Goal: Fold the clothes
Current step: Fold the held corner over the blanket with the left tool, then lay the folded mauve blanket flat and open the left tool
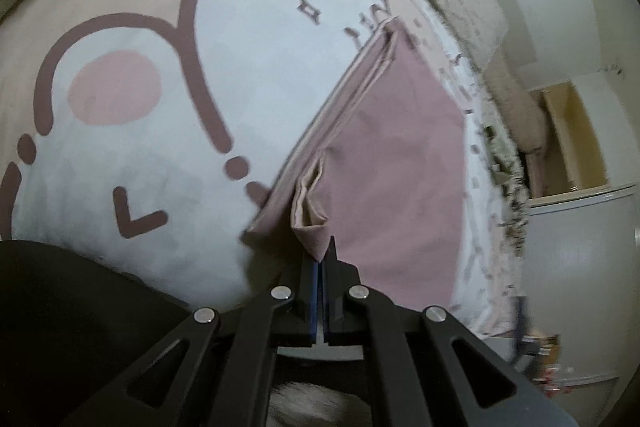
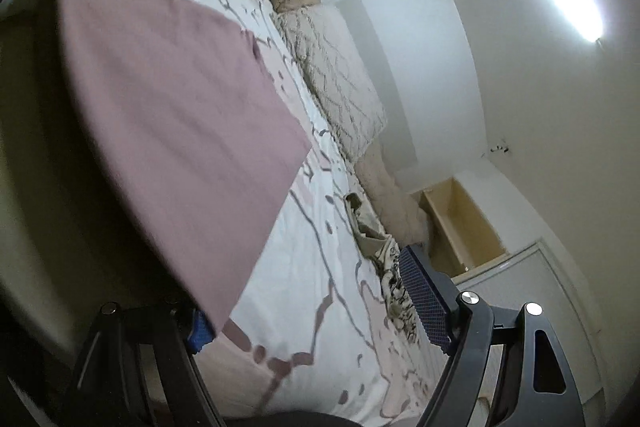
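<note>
White bedding [image 1: 224, 99] with a bear drawing covered the bed. On it lay a pink cloth [image 1: 384, 163], partly folded. The left gripper [image 1: 321, 259] was shut tight on a corner of the cloth. The right gripper [image 2: 304, 303] stood wide open, holding nothing, with the cloth's edge beside one finger.

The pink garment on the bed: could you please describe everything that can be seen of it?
The pink garment is a plain, dusty-pink cloth of soft, matte fabric, folded into a flat, roughly rectangular shape with layered edges and a paler lining showing along one side. It lies on the cartoon-print bedsheet. The left claw is shut on its near corner. In the right wrist view its other end lies beside the open right claw, whose pads do not press it.
</note>
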`<state>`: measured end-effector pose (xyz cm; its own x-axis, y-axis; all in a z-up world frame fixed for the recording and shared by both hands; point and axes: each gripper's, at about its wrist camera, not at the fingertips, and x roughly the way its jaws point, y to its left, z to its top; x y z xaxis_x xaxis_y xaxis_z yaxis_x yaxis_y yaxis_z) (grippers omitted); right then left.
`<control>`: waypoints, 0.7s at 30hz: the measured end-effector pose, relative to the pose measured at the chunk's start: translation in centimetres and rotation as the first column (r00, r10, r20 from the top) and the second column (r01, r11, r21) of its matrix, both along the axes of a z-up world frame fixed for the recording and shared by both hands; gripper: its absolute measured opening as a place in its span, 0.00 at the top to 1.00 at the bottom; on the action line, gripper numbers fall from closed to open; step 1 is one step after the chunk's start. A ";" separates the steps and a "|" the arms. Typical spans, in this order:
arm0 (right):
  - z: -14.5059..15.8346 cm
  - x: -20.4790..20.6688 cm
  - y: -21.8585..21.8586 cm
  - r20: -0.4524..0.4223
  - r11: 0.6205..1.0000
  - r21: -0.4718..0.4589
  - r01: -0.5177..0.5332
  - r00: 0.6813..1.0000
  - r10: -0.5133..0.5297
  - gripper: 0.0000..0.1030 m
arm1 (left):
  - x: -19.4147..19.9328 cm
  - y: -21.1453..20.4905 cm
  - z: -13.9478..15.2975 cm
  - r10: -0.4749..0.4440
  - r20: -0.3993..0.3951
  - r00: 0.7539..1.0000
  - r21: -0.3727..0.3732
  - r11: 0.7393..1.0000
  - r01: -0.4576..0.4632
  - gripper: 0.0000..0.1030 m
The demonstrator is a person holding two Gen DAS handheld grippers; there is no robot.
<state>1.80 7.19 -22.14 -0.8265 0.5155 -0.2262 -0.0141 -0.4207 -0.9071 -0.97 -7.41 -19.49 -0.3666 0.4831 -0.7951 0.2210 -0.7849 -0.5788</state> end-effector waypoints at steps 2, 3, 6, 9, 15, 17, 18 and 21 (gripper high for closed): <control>-0.5 0.6 -0.2 0.040 0.999 0.042 -0.029 0.999 0.027 0.20 | 0.1 0.4 0.1 -0.006 -0.022 1.000 -0.058 0.998 0.005 0.98; -1.2 0.4 -0.3 0.071 0.997 0.065 -0.036 0.997 0.032 0.20 | 0.2 0.5 0.1 -0.005 -0.033 0.999 -0.084 0.996 0.002 0.98; -2.9 1.5 -0.1 0.147 0.991 0.123 -0.054 0.988 0.035 0.20 | 0.5 0.7 0.2 0.003 -0.069 0.998 -0.144 0.990 -0.013 0.98; -1.9 1.7 0.1 0.153 0.993 0.105 -0.060 0.987 0.044 0.20 | 0.7 1.0 0.9 -0.024 -0.111 0.994 -0.187 0.982 0.003 0.98; -2.6 3.3 0.0 0.278 0.987 0.095 -0.129 0.956 0.098 0.19 | 0.3 1.6 -0.1 -0.054 -0.092 0.994 -0.242 0.970 0.030 0.98; -2.3 4.2 0.1 0.278 0.986 0.051 -0.157 0.951 0.137 0.19 | 0.2 1.6 -0.2 -0.051 -0.089 0.995 -0.245 0.969 0.027 0.98; -2.2 4.8 0.3 0.296 0.980 0.039 -0.195 0.939 0.175 0.19 | 0.1 1.6 -0.3 -0.049 -0.086 0.995 -0.246 0.969 0.027 0.97; -1.4 6.4 1.0 0.385 0.955 -0.035 -0.294 0.878 0.284 0.19 | -0.1 1.6 -0.3 -0.051 -0.081 0.995 -0.254 0.967 0.029 0.97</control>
